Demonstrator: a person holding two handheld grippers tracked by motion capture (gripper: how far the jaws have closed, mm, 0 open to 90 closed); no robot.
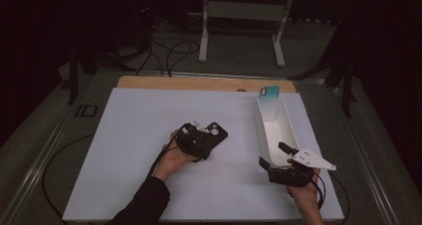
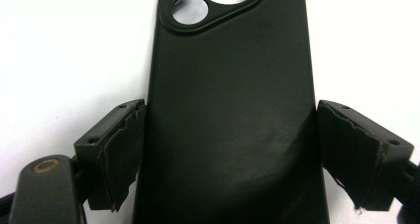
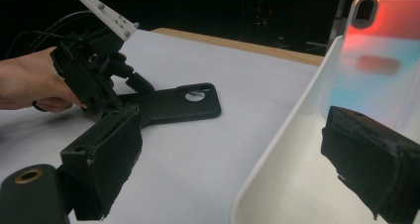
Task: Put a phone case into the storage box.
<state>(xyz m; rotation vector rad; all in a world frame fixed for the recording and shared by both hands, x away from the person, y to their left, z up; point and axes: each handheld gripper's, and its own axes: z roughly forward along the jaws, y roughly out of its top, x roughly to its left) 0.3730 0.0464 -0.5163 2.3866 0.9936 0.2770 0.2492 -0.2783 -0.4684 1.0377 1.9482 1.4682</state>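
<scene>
Centre-left of the high view: left gripper (image 1: 199,138) over a black phone case (image 1: 211,135), flat on the white counter (image 1: 124,150), camera cut-out toward upper right. Left gripper view: jaws straddling the case's (image 2: 230,115) long edges, pads just beside them, not visibly pressing; open, nothing held. Likely light, thin, somewhat flexible, matte rather than slippery; best taken across the narrow width at mid-length, away from the cut-out. Lower right of the high view: right gripper (image 1: 272,156), jaws apart and empty, at the near end of a white tray (image 1: 293,130) with a pale case (image 1: 269,96) upright at its far end.
</scene>
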